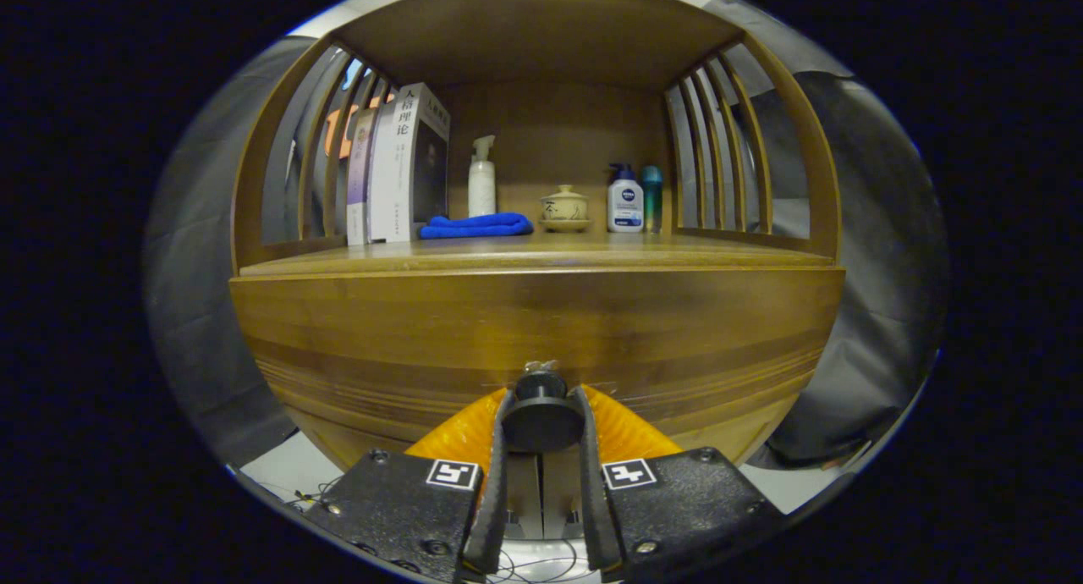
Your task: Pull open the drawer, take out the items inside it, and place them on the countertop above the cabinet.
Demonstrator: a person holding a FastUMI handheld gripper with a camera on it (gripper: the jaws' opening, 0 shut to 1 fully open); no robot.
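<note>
Both fingers point(499, 449) of the gripper point(541, 419) press on the round drawer knob point(541, 415) (a dark disc) on the closed wooden drawer front point(541, 330). Above it, the countertop point(541, 254) carries books point(398, 165), a blue cloth point(475, 225), bottles point(481, 178) and a lidded cup point(564, 207).

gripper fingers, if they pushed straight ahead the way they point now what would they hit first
The gripper has its fingers closed on the round drawer knob, so pushing on would most likely drive the knob into the wooden drawer front right behind it. The gap behind the knob looks small, though depth is hard to judge.
</note>
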